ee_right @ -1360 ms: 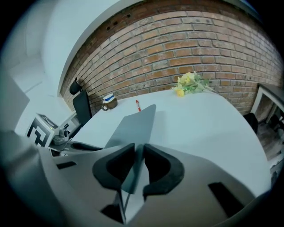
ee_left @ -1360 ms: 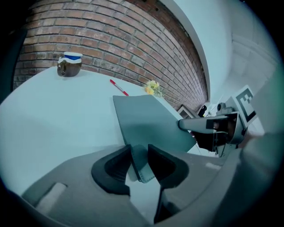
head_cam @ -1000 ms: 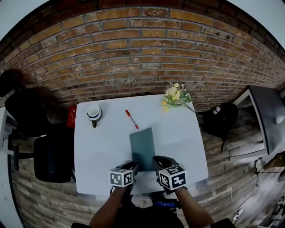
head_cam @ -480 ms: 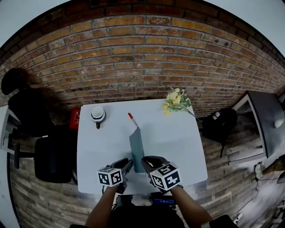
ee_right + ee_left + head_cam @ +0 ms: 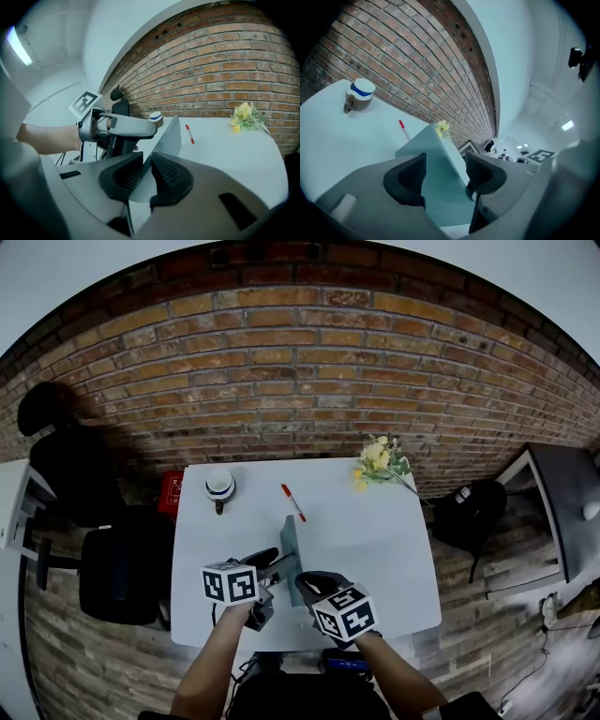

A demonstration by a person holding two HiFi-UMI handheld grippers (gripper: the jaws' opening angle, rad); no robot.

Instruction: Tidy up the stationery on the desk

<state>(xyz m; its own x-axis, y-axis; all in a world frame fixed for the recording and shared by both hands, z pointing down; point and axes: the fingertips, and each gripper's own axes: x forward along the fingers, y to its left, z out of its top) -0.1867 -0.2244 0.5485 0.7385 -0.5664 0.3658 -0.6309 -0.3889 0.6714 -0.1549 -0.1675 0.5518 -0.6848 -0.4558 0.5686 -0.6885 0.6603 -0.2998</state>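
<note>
A teal notebook [image 5: 292,545] stands tilted up on its edge on the white desk [image 5: 394,549]. My right gripper [image 5: 307,581] is shut on its near edge; in the right gripper view the thin cover [image 5: 169,138] is pinched between the pads [image 5: 161,174]. My left gripper [image 5: 270,562] hangs just left of it, its jaws just opened wide. The notebook [image 5: 436,159] sits between the left gripper's [image 5: 445,176] jaws, unpressed. A red pen [image 5: 293,502] lies beyond the notebook.
A white mug with a blue band [image 5: 219,487] stands at the desk's back left. Yellow flowers [image 5: 379,461] lie at the back right. A black chair [image 5: 117,573] is left of the desk, a black bag [image 5: 473,512] to the right, a brick wall behind.
The notebook went from lying flat to standing up on edge. My left gripper rose and its jaws opened. The right gripper shifted left, still gripping the notebook.
</note>
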